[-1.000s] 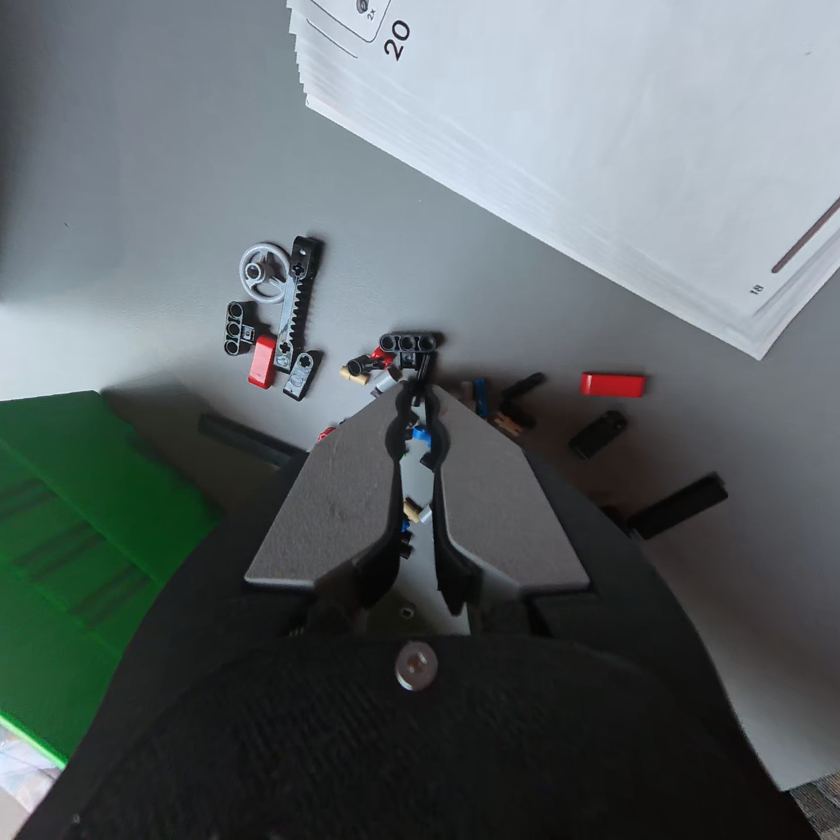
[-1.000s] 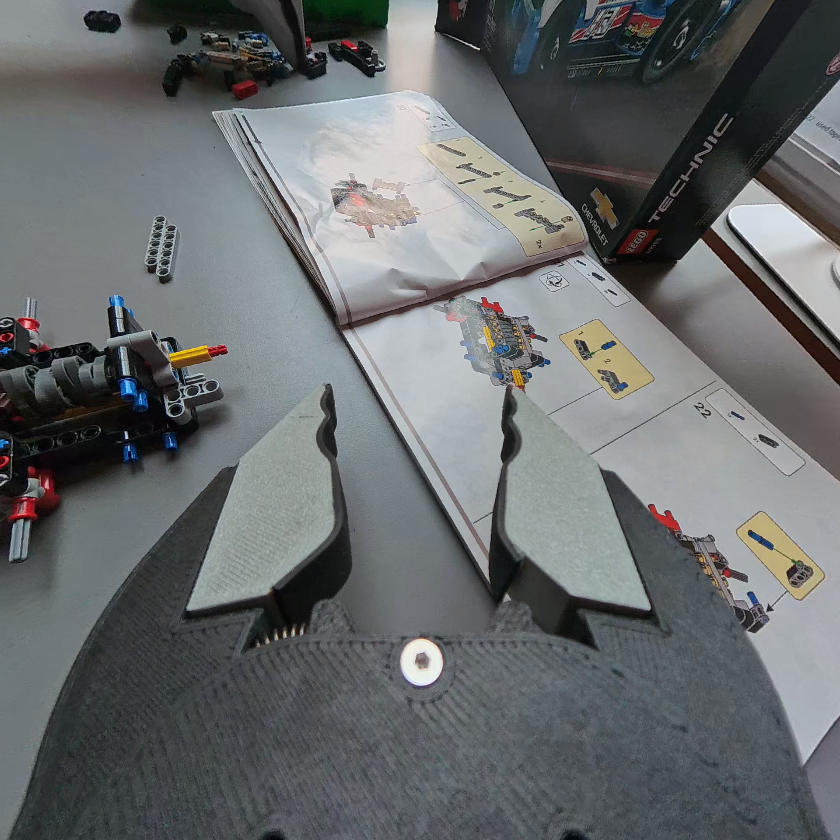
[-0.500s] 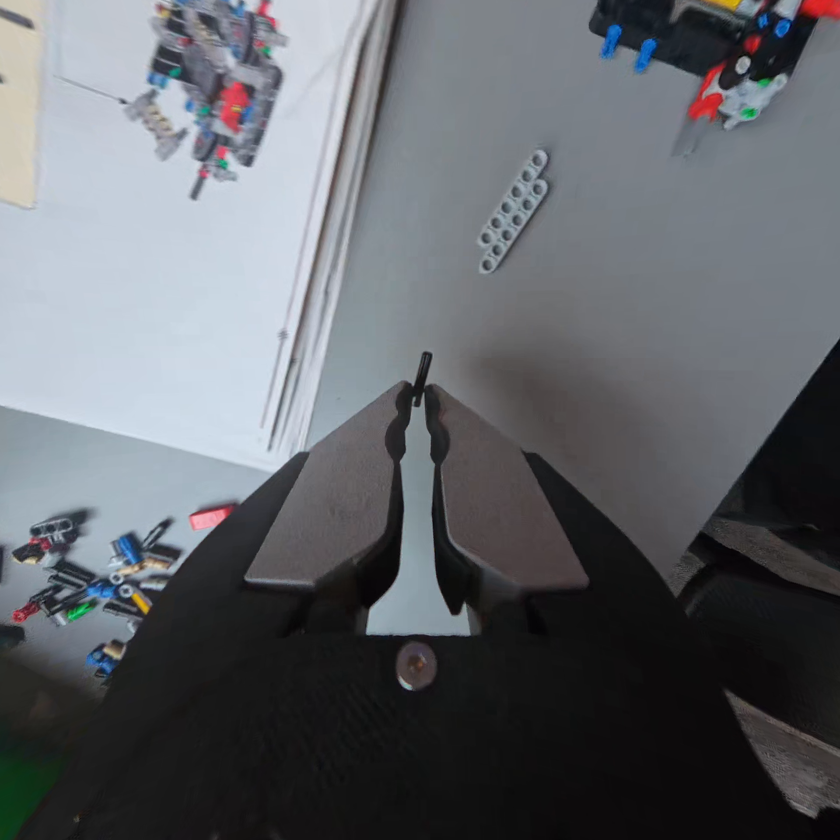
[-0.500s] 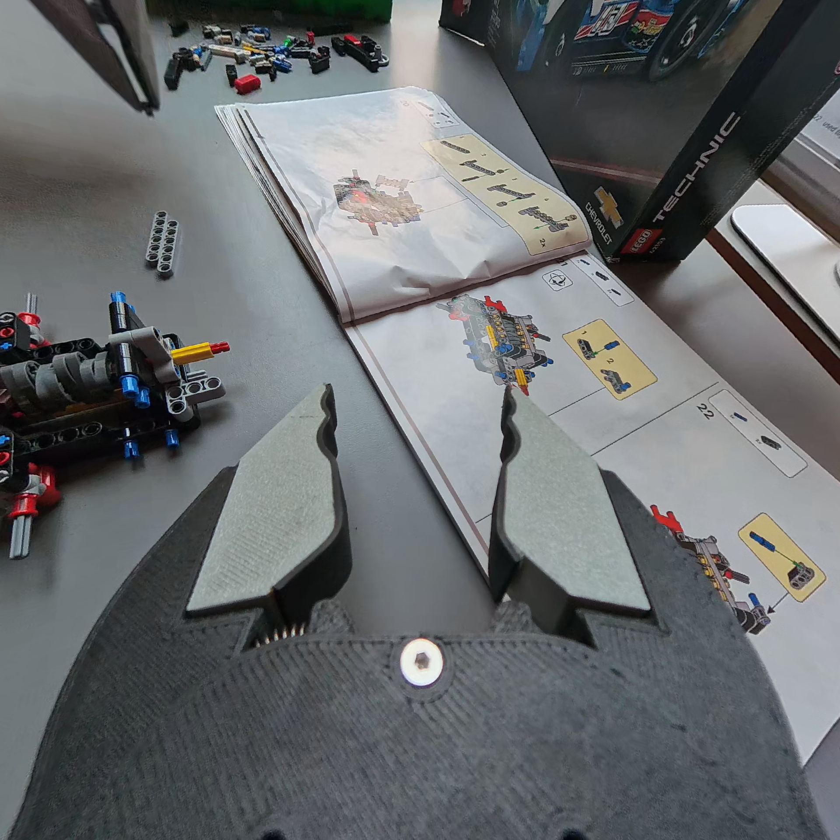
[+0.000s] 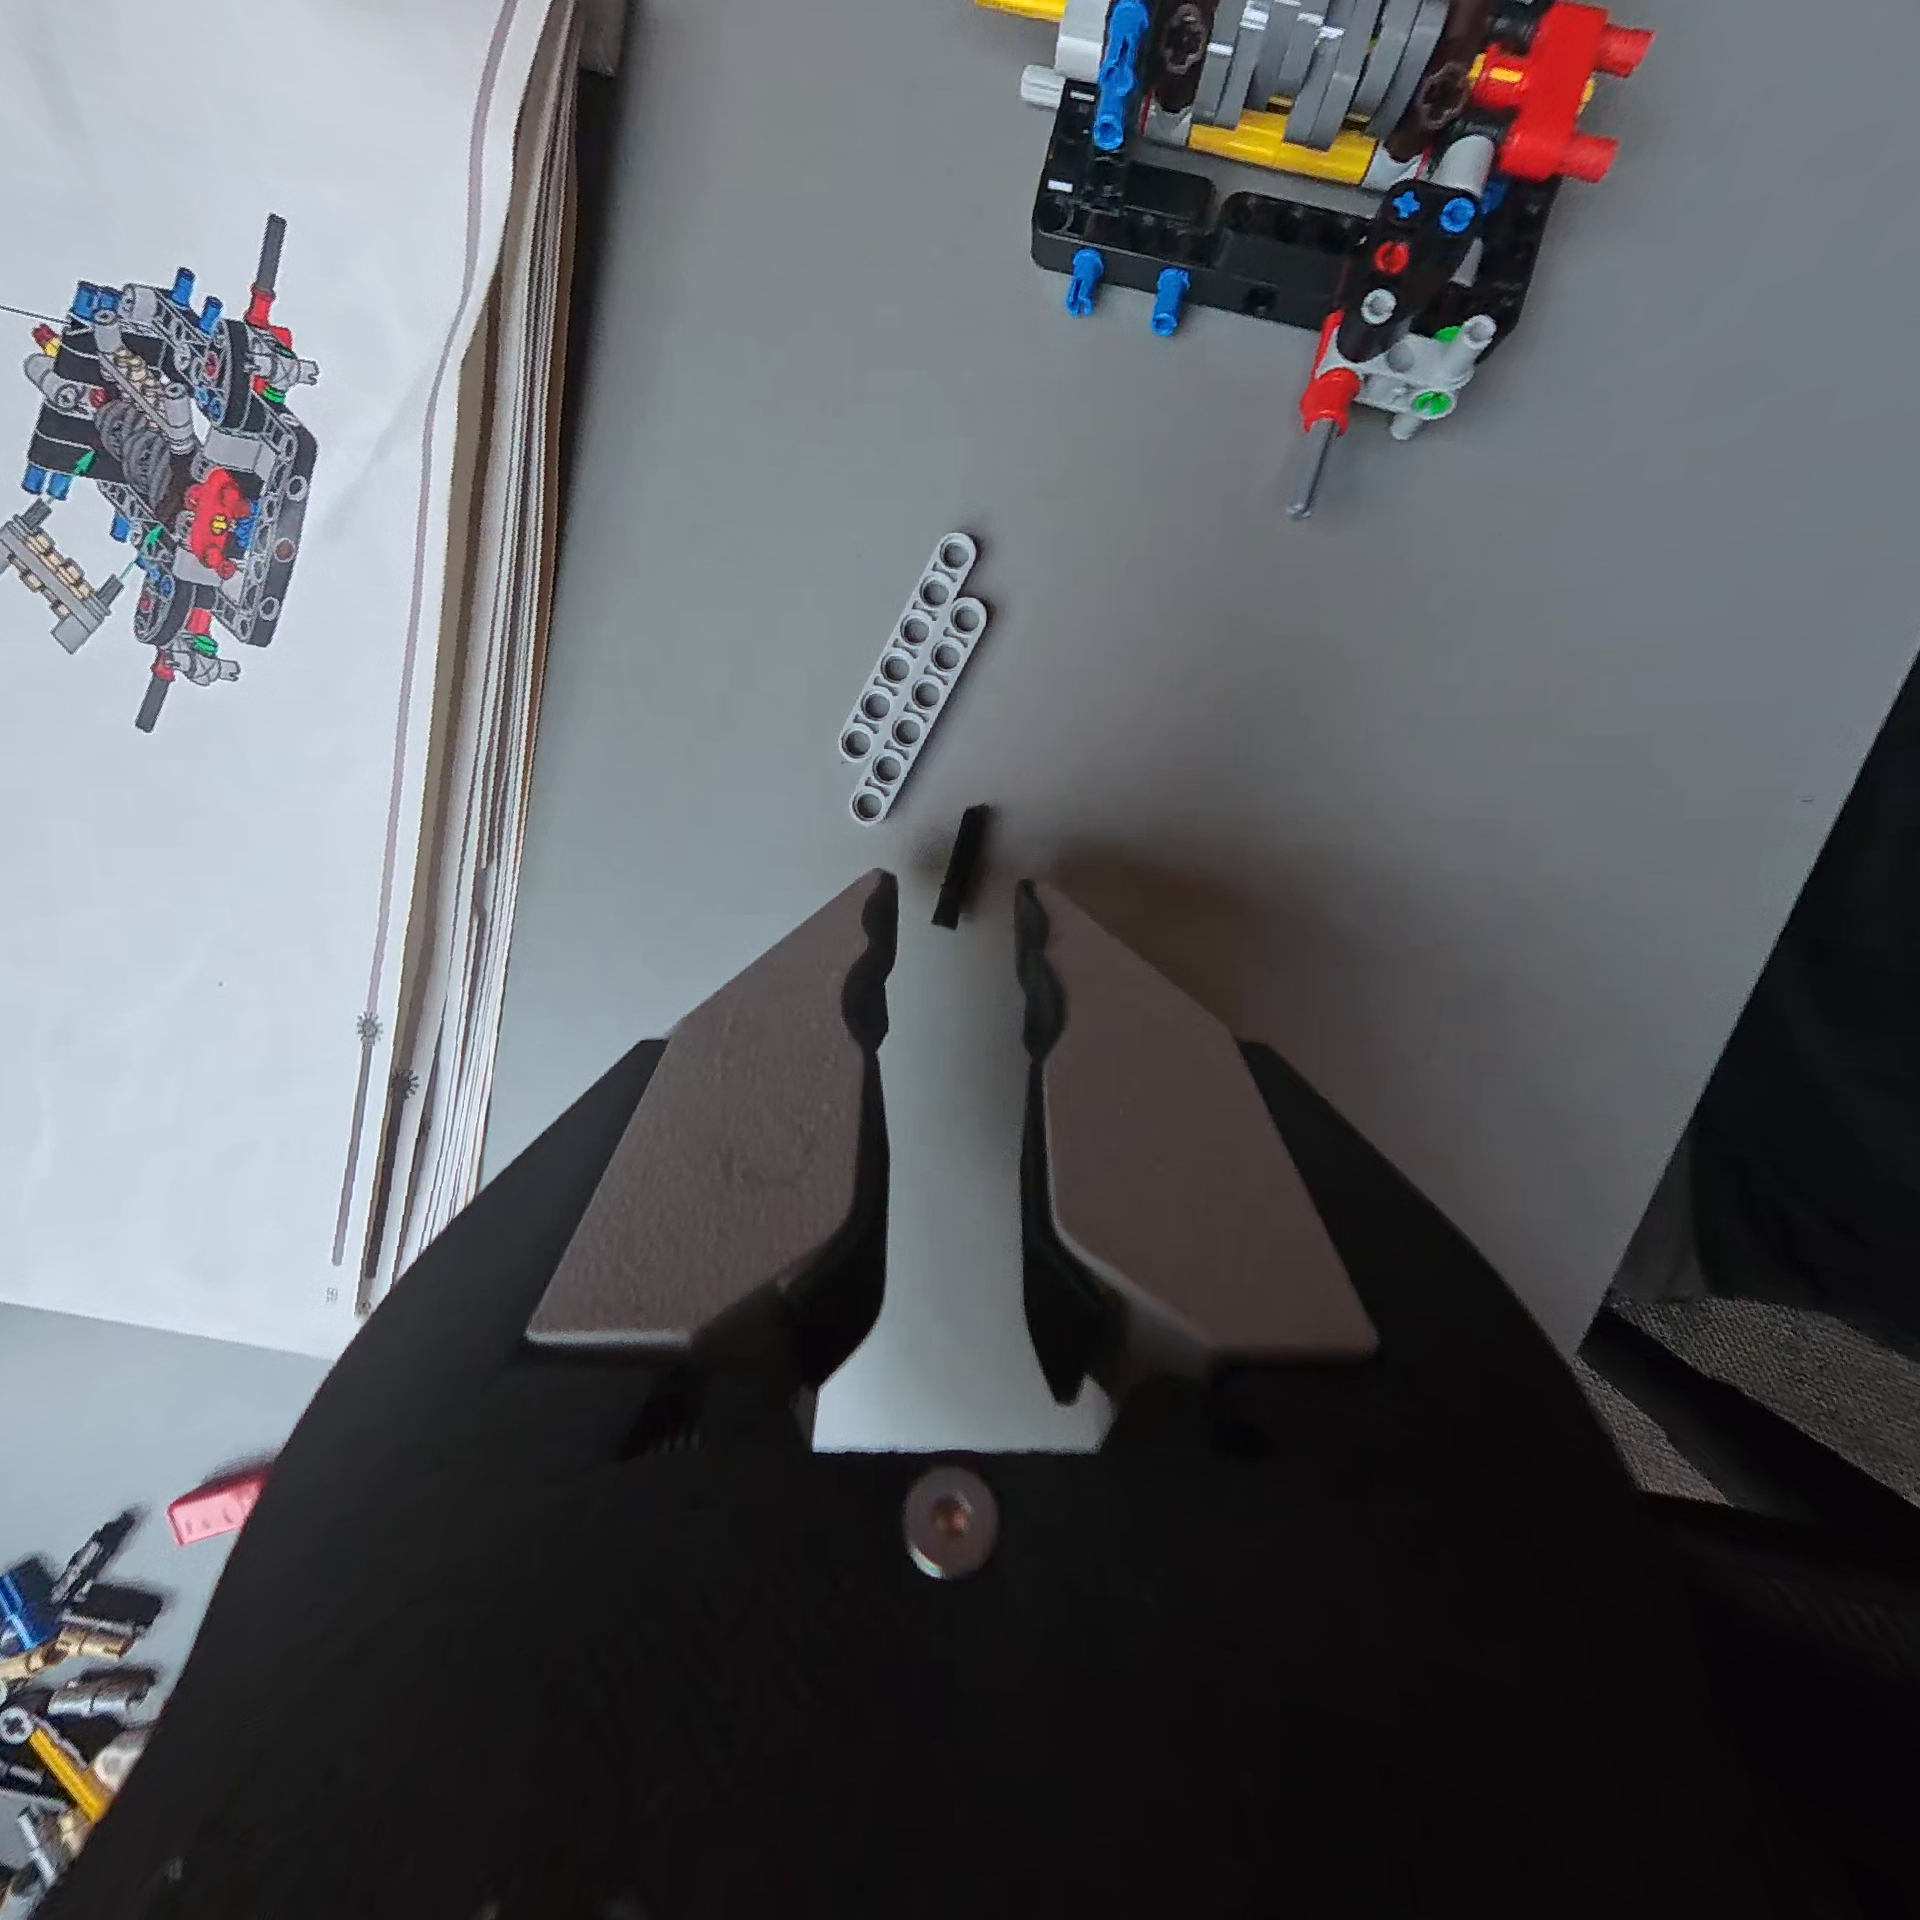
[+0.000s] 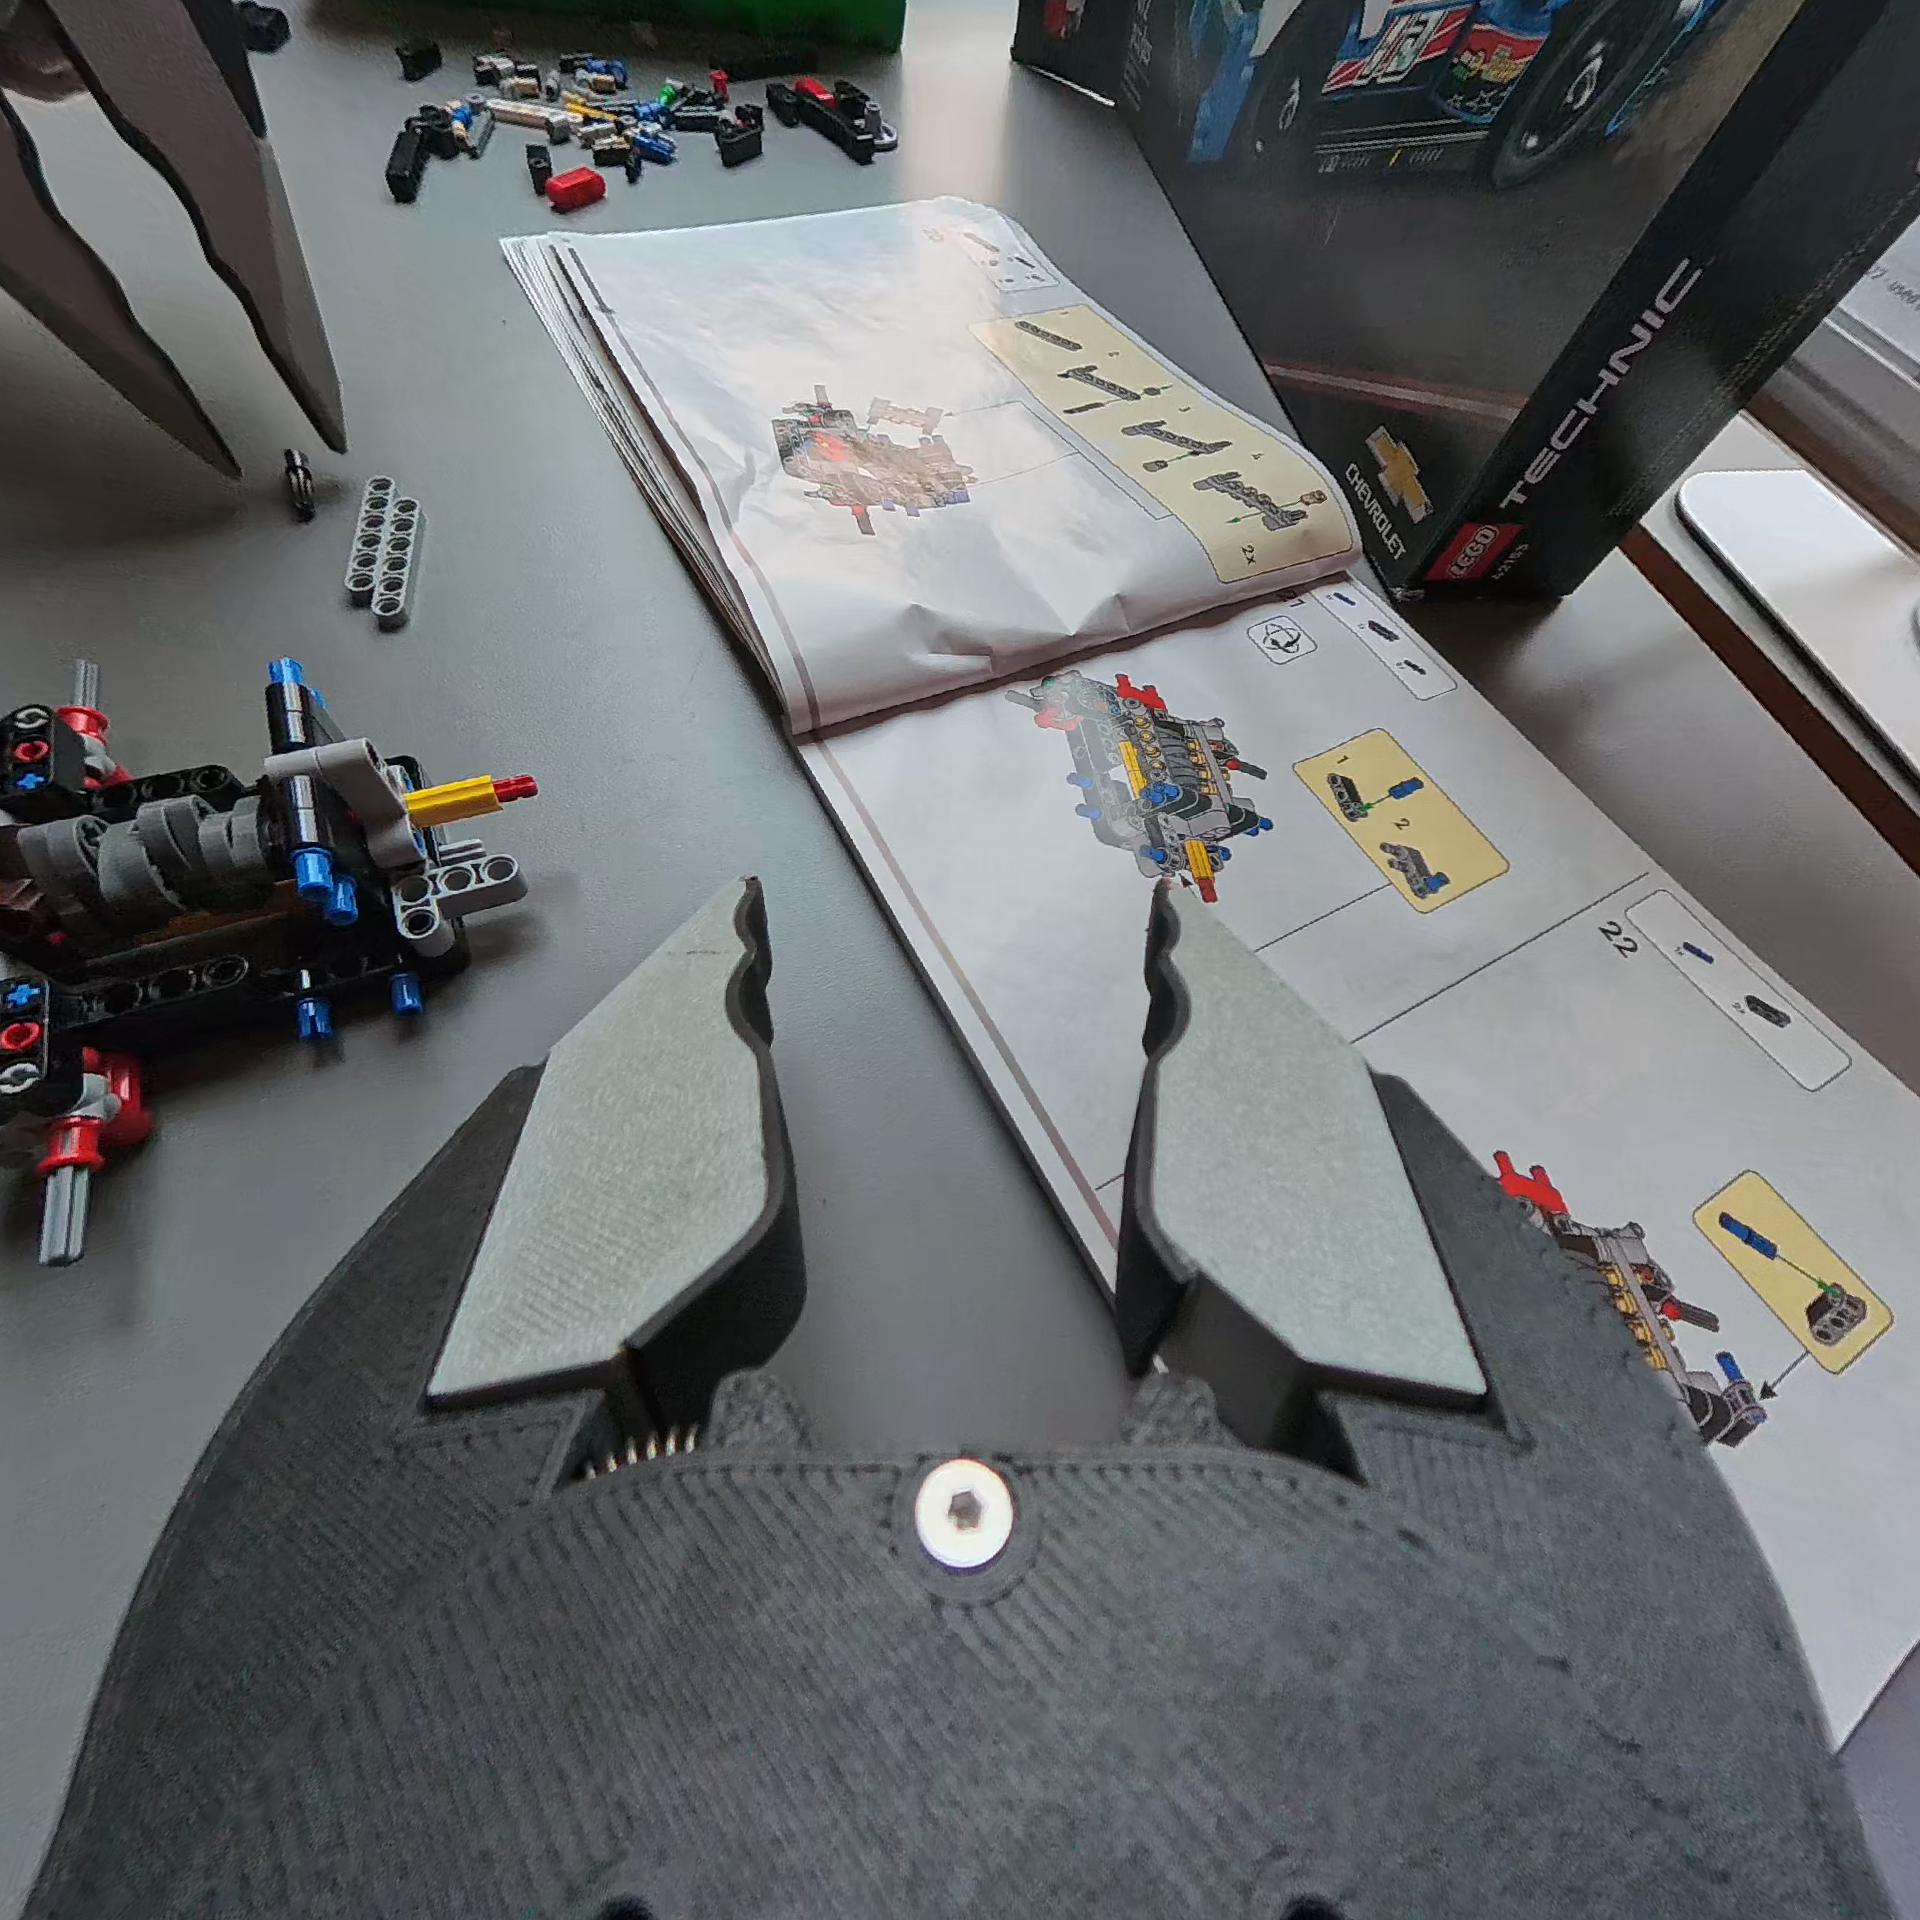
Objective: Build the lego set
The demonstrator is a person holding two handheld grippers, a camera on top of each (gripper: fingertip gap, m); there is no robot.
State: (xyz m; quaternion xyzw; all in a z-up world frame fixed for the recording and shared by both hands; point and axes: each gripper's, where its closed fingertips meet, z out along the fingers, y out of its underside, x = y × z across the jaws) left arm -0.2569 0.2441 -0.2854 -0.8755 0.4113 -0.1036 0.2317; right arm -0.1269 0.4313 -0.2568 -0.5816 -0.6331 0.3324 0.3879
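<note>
My left gripper [image 5: 954,883] is open, with its fingertips just above the grey table. A small black pin [image 5: 961,868] lies loose on the table between and just ahead of the tips. Two light grey beams [image 5: 914,675] lie side by side right beyond it. The partly built chassis [image 5: 1299,177] sits farther off. In the right wrist view the left gripper [image 6: 286,457] stands at the top left over the pin [image 6: 299,483], next to the beams [image 6: 382,551]. My right gripper [image 6: 954,891] is open and empty, beside the chassis [image 6: 208,883].
An open instruction booklet [image 6: 987,520] lies right of the chassis and also shows in the left wrist view [image 5: 208,727]. The set's box [image 6: 1507,260] stands at the back right. A pile of loose pieces [image 6: 623,114] lies at the back, by a green object [image 6: 623,16]. The right gripper is farther from the green object [image 6: 623,16], some 55 centimeters, than the left, some 35 centimeters.
My left gripper carried the black pin from the loose pile to beside the grey beams, then opened and let it go onto the table. The right gripper has barely moved.
</note>
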